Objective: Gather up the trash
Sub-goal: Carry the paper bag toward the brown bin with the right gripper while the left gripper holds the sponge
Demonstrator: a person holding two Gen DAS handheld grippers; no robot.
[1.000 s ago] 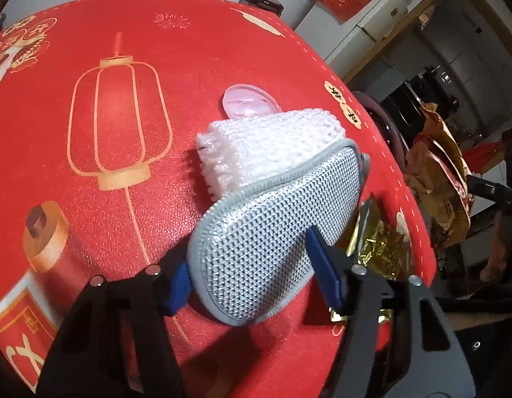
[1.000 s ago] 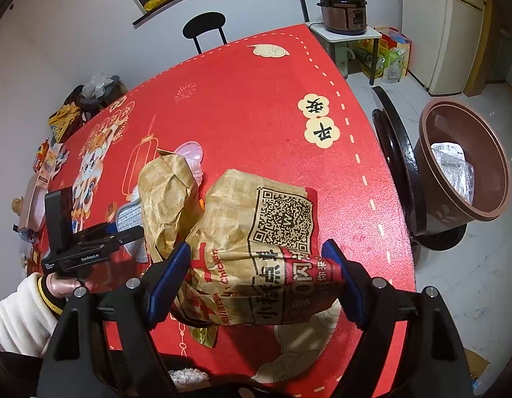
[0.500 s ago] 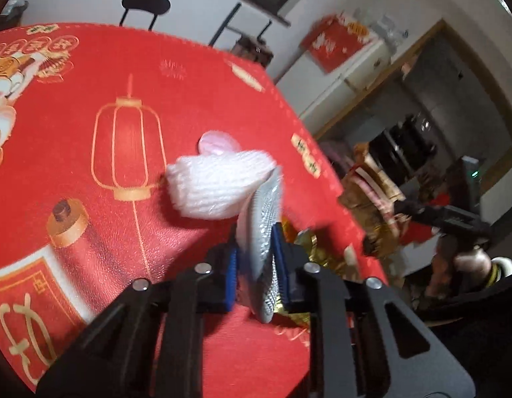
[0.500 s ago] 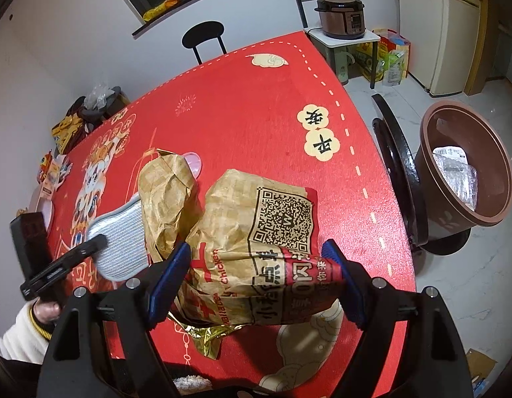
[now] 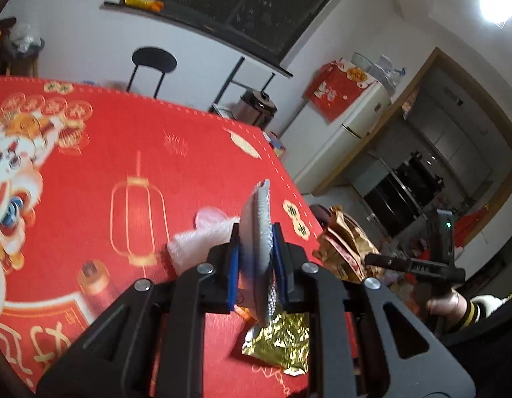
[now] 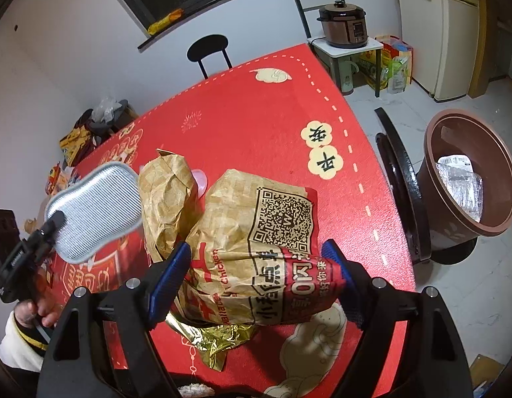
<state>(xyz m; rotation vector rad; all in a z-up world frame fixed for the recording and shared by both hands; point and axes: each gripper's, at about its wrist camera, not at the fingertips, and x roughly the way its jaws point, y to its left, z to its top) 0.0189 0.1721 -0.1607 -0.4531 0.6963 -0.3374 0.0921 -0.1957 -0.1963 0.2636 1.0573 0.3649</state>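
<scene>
Two pieces of trash held above the table, both at some risk of slipping.

The left gripper point(image 5: 256, 262), whose jaws have just been closing, now pinches the flat grey-and-silver mesh scrubbing pad point(image 6: 93, 210) by one short end; the pad is clear of the red printed table point(image 5: 100, 165), standing on edge, its long axis running up and away from the gripper. Held only at that end, it could pivot or slide out during a swing toward the brown plastic bin point(image 6: 471, 179) on the floor off the table's right edge. The right gripper point(image 6: 256, 285), spread wide, clamps the crumpled brown-and-red paper takeaway bag point(image 6: 256, 232), lying crosswise between the pads; crushing paper could loosen that hold. The gold foil wrapper point(image 6: 216, 338) lies beneath on the table and is likely still to be collected.
</scene>
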